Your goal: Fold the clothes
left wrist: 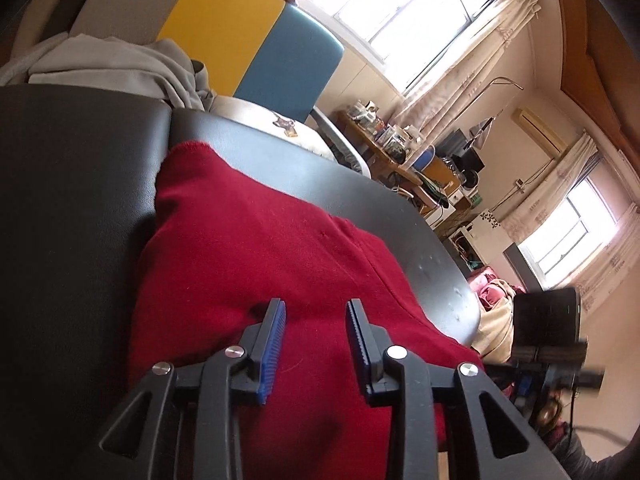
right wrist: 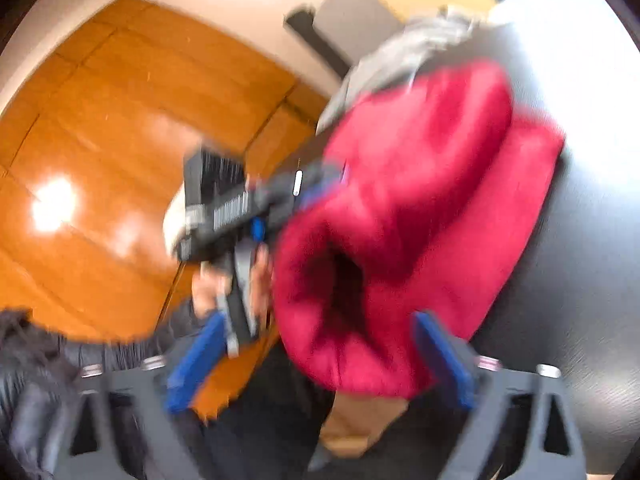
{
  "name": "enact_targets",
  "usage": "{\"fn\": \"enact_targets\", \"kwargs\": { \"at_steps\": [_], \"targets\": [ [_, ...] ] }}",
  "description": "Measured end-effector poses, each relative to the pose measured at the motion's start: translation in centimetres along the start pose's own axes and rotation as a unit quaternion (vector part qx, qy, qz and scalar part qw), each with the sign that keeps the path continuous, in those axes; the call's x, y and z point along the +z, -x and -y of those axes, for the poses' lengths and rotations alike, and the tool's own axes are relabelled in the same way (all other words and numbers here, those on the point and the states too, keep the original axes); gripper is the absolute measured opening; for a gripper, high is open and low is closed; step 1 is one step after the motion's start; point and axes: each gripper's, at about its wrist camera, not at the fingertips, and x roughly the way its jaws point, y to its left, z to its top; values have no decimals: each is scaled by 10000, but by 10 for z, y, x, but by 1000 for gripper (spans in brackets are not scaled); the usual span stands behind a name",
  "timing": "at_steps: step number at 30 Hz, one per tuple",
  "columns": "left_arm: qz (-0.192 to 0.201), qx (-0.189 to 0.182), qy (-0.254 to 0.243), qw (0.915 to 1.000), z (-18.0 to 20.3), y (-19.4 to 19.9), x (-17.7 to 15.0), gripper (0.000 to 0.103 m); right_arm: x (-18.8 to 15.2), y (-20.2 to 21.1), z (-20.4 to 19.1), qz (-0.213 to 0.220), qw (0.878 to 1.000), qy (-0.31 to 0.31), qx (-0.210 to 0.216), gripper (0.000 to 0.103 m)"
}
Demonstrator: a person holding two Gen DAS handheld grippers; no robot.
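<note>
1. Deep red fleece, thick and slightly fuzzy: the red garment [left wrist: 256, 240] lies on a black leather-look table [left wrist: 80, 200], doubled into a plump, rounded bundle whose near edge hangs over the table's rim.
2. The fold seems part done (my reading only). In the right wrist view, badly blurred, the near end curls into a dark tunnel-like roll [right wrist: 344, 292], so the layers are not yet flat.
3. The left gripper [left wrist: 316, 332] hovers just over the cloth with its ribbed blue pads [left wrist: 272, 352] parted and nothing pinched between them.
4. The right gripper [right wrist: 320, 360] stands wide, its blue pads on either side of the hanging roll; I see no pad pressing the cloth, so it looks released.
5. Next likely calls for pinching the loose overhanging edge, lifting it clear, and laying it over the bundle without dragging the lower layers; soft pile should grip well but sag.
6. Beyond the red piece a rumpled grey garment [left wrist: 120, 68] waits at the table's far end, before a yellow and teal panel [left wrist: 248, 40].
</note>
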Motion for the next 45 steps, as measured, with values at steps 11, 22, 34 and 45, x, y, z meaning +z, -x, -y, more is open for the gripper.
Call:
{"fn": "enact_targets", "kwargs": {
  "at_steps": [11,22,34,45],
  "targets": [
    [152,-13,-763,9970,19,29,-24,37,78,-36,31,720,9849,-911,-1284,36],
    [-464,-155,-1550,9867,41,-7,-53,45,77,-32,65,450,9383,-395,-3407,8],
    [-431,-281,-840,9951,36,-6,-43,45,79,4,-18,922,9670,725,-2263,14],
    [-676,-31,-1161,9909,32,0,-72,36,-11,-46,-35,-927,9092,2689,-3041,30]
  ]
}}
